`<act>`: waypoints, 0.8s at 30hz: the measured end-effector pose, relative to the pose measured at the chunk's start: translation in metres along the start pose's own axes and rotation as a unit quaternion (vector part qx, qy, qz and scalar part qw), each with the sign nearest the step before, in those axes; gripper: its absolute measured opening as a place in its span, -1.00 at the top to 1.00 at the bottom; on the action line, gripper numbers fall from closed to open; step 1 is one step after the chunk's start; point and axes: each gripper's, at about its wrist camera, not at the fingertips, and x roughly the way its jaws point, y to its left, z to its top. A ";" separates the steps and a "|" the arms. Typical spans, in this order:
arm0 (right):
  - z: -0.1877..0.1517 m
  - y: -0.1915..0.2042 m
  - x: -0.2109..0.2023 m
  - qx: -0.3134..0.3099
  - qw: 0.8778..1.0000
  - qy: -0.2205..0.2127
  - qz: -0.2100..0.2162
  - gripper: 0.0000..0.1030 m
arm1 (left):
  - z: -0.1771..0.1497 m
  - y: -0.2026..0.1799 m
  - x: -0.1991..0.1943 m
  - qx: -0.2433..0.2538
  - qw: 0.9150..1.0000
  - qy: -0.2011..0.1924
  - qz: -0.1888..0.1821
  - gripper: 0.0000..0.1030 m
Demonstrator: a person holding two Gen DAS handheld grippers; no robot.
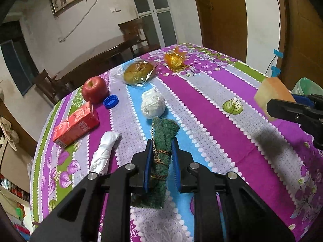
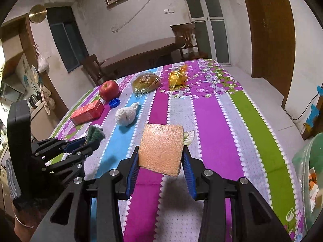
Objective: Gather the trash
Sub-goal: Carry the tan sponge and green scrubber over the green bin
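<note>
The left gripper (image 1: 161, 155) has its jaws clamped on a green scouring pad (image 1: 162, 141), lifted off the table (image 1: 212, 104). The right gripper (image 2: 161, 161) holds an orange sponge (image 2: 161, 149) between its jaws, also in the air. At the table's right edge sits what looks like a green bag (image 2: 306, 165).

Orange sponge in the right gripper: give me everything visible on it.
The sponge is a squarish block, porous orange on its broad face, paler cream on its side in the left wrist view. It is dry-looking and whole. The right gripper is shut on it, blue pads on opposite edges, holding it clear above the tablecloth, shadow beneath.
</note>
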 end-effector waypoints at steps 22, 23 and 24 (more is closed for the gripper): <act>0.008 -0.095 -0.131 0.028 0.992 -0.093 -0.075 0.19 | 0.059 -0.130 -0.044 0.094 0.992 -0.067 -0.054 0.67; 0.007 -0.104 -0.141 0.032 0.991 -0.099 -0.083 0.19 | 0.062 -0.141 -0.046 0.102 0.991 -0.070 -0.060 0.67; 0.006 -0.111 -0.148 0.036 0.990 -0.102 -0.089 0.19 | 0.065 -0.151 -0.047 0.109 0.989 -0.073 -0.064 0.67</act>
